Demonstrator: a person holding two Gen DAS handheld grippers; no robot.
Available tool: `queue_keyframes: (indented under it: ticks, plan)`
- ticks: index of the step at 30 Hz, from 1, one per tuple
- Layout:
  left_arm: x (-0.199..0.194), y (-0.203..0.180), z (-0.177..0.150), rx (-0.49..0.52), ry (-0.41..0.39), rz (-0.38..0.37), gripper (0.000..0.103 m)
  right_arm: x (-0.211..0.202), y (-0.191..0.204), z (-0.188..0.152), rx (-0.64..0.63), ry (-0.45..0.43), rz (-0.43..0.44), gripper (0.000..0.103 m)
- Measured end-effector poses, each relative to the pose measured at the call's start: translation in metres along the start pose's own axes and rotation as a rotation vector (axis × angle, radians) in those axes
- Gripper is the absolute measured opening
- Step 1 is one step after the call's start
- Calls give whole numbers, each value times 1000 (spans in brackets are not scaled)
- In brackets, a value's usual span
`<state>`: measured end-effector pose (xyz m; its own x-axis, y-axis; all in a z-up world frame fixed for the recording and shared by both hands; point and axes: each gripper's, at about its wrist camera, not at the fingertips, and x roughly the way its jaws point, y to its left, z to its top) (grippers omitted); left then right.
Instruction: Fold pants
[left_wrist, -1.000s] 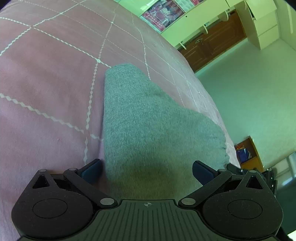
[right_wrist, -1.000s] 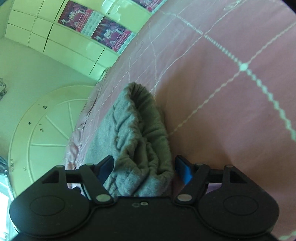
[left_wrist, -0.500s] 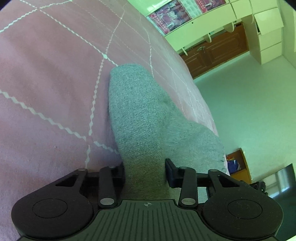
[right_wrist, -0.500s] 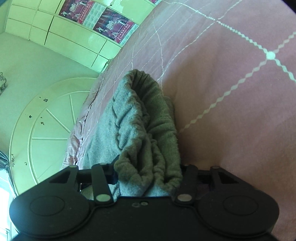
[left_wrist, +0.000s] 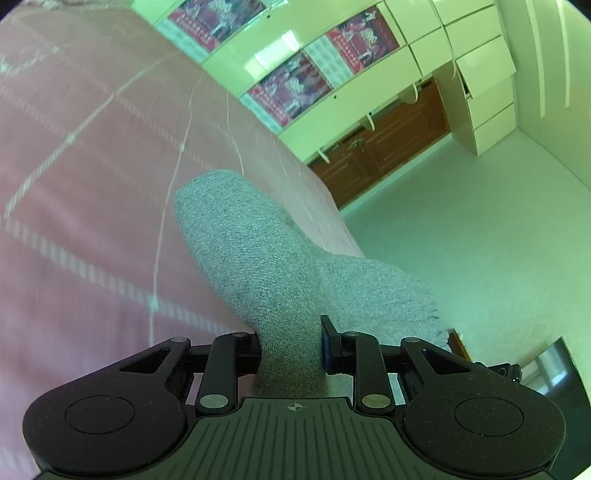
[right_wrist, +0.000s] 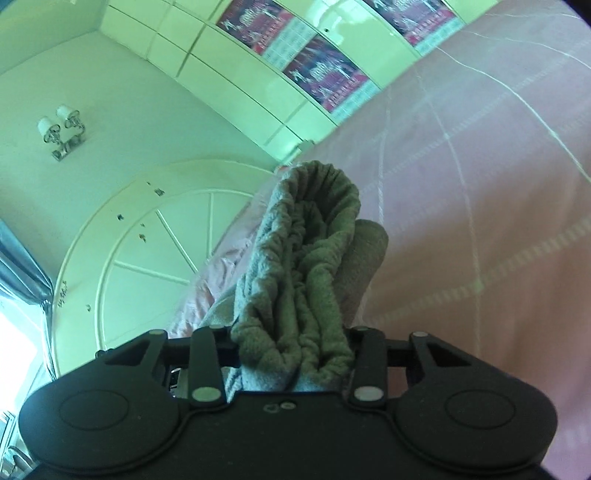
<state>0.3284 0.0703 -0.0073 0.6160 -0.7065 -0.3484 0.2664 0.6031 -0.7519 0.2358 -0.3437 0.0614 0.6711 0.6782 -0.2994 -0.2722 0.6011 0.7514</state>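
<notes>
The grey knit pants (left_wrist: 255, 254) lie on a pink quilted bedspread (left_wrist: 85, 192). My left gripper (left_wrist: 290, 350) is shut on a smooth leg part of the pants, which stretches forward from its jaws and hangs lifted off the bed. In the right wrist view the gathered elastic waistband of the pants (right_wrist: 306, 266) is bunched between the jaws of my right gripper (right_wrist: 295, 354), which is shut on it and holds it raised above the bedspread (right_wrist: 480, 221).
White wall cupboards with red posters (left_wrist: 295, 85) stand beyond the bed, with a brown wooden cabinet (left_wrist: 388, 147) and pale floor (left_wrist: 461, 240) to the right. A rounded white headboard (right_wrist: 155, 251) and a wall lamp (right_wrist: 61, 131) show in the right wrist view.
Both grippers closed on the pants, then lifted them off the bedspread; the views now tilt up toward the cupboards and wall.
</notes>
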Motion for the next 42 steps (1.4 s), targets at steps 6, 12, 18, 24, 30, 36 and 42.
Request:
queue_keyframes:
  ticks: [6, 12, 18, 24, 30, 36, 42]
  plan:
    - [45, 44, 59, 61, -119, 276, 77, 85, -55, 44, 13, -53, -170, 77]
    - [74, 69, 38, 186, -111, 599, 103, 113, -87, 21, 23, 17, -343, 75]
    - [67, 57, 33, 262, -106, 662, 103, 120, -69, 17, -62, 26, -408, 77]
    - [5, 15, -1, 367, -202, 669, 103, 62, -29, 8, -89, -106, -352, 97]
    - [-24, -12, -44, 356, -178, 681, 103, 15, 0, -34, -94, -166, -377, 97]
    - [-55, -27, -83, 344, -149, 667, 103, -25, 37, -66, -204, -218, -394, 97]
    - [-113, -59, -137, 374, -188, 707, 103, -74, 67, -111, -347, -246, -469, 97]
